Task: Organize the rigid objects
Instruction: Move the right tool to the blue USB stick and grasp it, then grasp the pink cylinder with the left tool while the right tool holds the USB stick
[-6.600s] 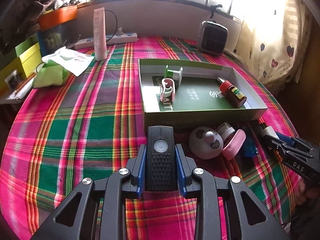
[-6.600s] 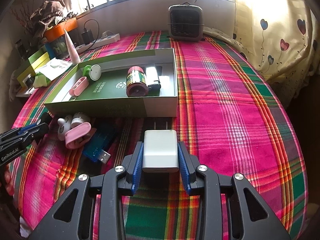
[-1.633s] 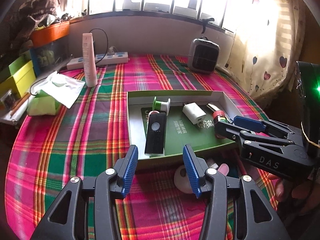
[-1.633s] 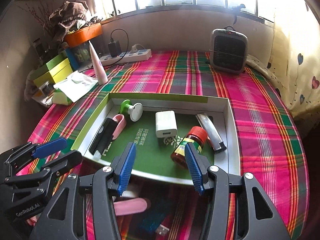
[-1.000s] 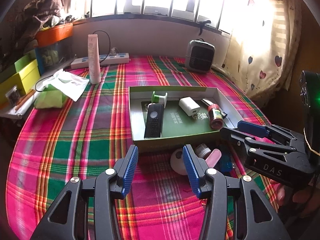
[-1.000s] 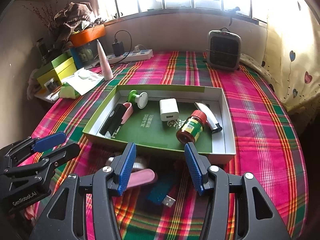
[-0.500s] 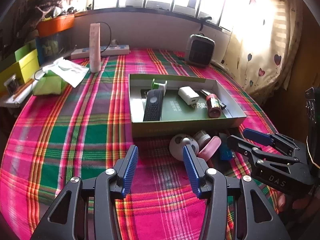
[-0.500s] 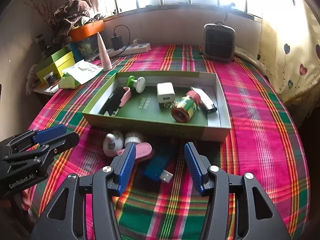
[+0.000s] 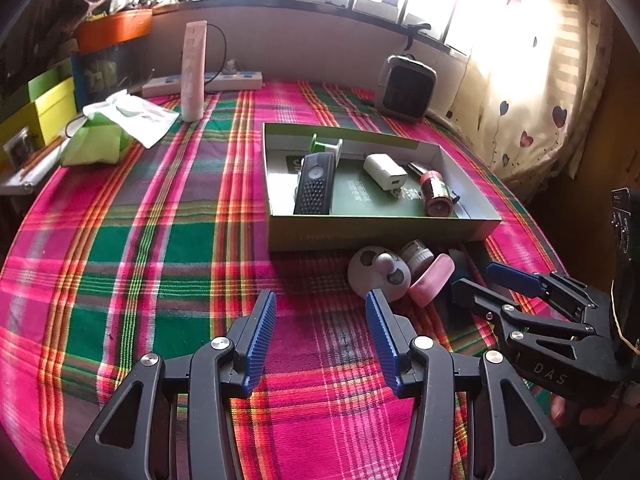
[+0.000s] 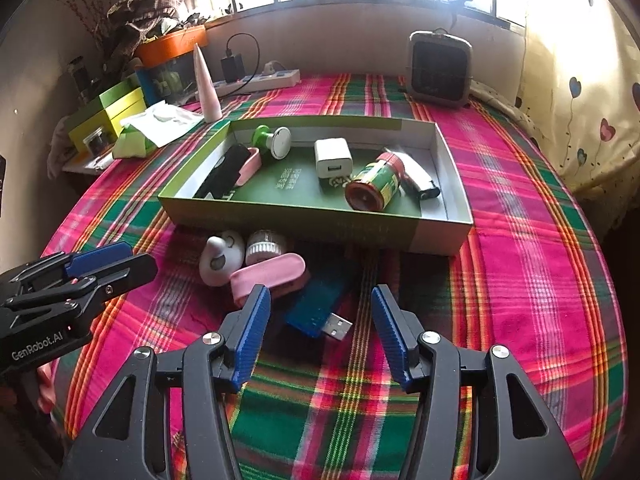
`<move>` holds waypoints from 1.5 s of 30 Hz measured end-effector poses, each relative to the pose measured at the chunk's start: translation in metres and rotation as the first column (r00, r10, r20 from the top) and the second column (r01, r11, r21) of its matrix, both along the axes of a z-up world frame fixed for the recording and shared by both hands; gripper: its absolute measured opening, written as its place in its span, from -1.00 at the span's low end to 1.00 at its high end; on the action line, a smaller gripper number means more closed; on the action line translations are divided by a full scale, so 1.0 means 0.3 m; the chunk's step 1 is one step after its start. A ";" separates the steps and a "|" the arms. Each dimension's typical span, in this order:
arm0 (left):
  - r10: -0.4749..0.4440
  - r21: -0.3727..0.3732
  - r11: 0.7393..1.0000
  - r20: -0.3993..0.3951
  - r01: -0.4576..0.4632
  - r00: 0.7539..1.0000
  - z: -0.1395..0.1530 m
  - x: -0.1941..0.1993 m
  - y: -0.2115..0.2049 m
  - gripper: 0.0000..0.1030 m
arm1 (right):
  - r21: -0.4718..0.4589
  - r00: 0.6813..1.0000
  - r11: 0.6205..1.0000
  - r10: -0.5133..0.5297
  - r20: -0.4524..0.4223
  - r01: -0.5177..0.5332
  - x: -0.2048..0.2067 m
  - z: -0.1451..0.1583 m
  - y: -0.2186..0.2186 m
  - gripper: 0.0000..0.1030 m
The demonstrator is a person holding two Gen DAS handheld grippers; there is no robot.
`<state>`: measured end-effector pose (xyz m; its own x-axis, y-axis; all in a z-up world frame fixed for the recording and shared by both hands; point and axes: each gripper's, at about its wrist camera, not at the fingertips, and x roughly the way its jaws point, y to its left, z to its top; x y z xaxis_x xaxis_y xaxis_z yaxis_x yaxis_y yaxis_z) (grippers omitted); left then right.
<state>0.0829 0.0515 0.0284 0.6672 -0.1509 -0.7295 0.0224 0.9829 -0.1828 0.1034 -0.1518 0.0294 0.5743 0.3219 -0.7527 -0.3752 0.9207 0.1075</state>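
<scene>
A green box tray (image 9: 376, 234) (image 10: 304, 226) on the plaid cloth holds a black remote (image 9: 315, 189) (image 10: 222, 176), a white charger (image 9: 385, 171) (image 10: 333, 157), a red-capped bottle (image 9: 435, 195) (image 10: 374, 187), a green spool (image 10: 272, 140), a pink item (image 10: 251, 167) and a lighter (image 10: 418, 178). In front of the tray lie a white round toy (image 9: 378, 272) (image 10: 220, 257), a small jar (image 9: 417, 254) (image 10: 265, 246), a pink case (image 9: 431, 285) (image 10: 267, 276) and a blue USB stick (image 10: 320, 309). My left gripper (image 9: 320, 326) is open and empty just short of the toy. My right gripper (image 10: 320, 324) is open, its jaws on either side of the USB stick.
At the back stand a small heater (image 9: 406, 89) (image 10: 439, 68), a power strip (image 9: 202, 82), a tall pink tube (image 9: 193, 72) and a green tissue pack (image 9: 96, 142). Coloured boxes (image 10: 108, 112) sit at the left edge. A curtain (image 10: 580, 92) hangs at the right.
Both grippers, which earlier held the remote and the charger, left them in the tray and drew back and down toward the loose items in front of it.
</scene>
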 end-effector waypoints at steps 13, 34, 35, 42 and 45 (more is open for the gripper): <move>-0.029 -0.021 0.999 -0.013 0.029 0.999 -0.014 0.013 -0.003 -0.11 | -0.078 0.999 0.996 -0.041 -0.020 0.039 0.026 -0.047 0.006 0.08; -0.089 -0.010 0.996 -0.037 0.089 0.995 -0.023 0.040 -0.090 -0.11 | -0.052 0.999 0.998 -0.042 -0.021 0.041 0.051 -0.055 -0.047 -0.26; -0.096 -0.007 0.995 -0.038 0.096 0.995 -0.023 0.042 -0.098 -0.11 | -0.047 0.999 0.998 -0.041 -0.023 0.040 0.051 -0.055 -0.049 -0.26; -0.127 0.004 0.992 -0.038 0.127 0.991 -0.016 0.052 -0.142 -0.11 | -0.015 0.999 0.999 -0.038 -0.029 0.038 0.044 -0.054 -0.076 -0.27; -0.142 0.008 0.990 -0.039 0.142 0.989 -0.015 0.060 -0.166 -0.11 | -0.016 0.999 0.999 -0.041 -0.028 0.040 0.039 -0.053 -0.091 -0.27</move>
